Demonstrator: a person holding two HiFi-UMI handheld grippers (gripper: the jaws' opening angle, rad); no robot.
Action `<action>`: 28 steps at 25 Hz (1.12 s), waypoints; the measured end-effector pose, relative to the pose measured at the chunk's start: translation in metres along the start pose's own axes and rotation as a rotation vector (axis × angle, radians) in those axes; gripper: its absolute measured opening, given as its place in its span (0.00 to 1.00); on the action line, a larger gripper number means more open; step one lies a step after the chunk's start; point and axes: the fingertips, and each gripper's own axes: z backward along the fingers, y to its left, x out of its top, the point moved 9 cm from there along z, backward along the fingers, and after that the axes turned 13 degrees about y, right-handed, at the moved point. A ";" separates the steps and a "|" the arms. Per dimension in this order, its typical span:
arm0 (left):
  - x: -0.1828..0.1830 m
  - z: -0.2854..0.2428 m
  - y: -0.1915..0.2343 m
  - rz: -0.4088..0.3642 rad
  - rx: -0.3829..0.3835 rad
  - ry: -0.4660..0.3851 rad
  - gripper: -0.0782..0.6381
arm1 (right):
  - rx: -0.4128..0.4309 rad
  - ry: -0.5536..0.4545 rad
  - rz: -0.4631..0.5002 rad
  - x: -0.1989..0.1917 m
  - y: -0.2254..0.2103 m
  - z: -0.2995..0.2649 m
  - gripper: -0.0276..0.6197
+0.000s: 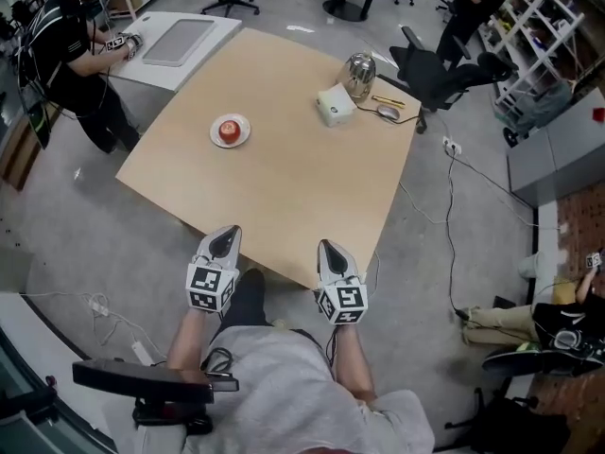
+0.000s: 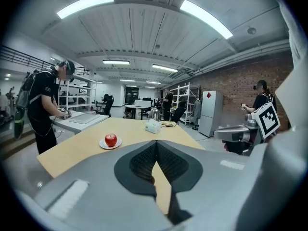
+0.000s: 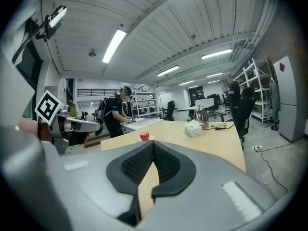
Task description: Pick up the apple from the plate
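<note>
A red apple [image 1: 229,130] sits on a small white plate [image 1: 243,140] on the far left part of the light wooden table [image 1: 284,187]. My left gripper [image 1: 225,235] and right gripper [image 1: 328,248] hover side by side at the table's near edge, both pointing toward the table and well short of the plate. In the left gripper view the apple [image 2: 111,139] stands far ahead, left of the closed jaws [image 2: 156,144]. In the right gripper view the apple [image 3: 145,136] lies far ahead, just left of the closed jaws [image 3: 153,143]. Neither gripper holds anything.
A white box [image 1: 336,104], a silver kettle [image 1: 359,74] and a mouse [image 1: 388,113] stand at the table's far right. A person [image 1: 71,50] works at a white desk [image 1: 175,45] to the left. Office chairs [image 1: 440,69] and floor cables [image 1: 454,216] lie to the right.
</note>
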 end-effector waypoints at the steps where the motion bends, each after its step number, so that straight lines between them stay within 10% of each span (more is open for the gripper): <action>1: 0.005 -0.009 0.008 -0.002 -0.012 0.001 0.14 | -0.010 0.004 -0.003 0.004 -0.001 -0.008 0.05; 28: 0.060 -0.174 0.188 -0.044 0.007 0.116 0.14 | -0.141 0.118 -0.026 0.087 -0.022 -0.147 0.05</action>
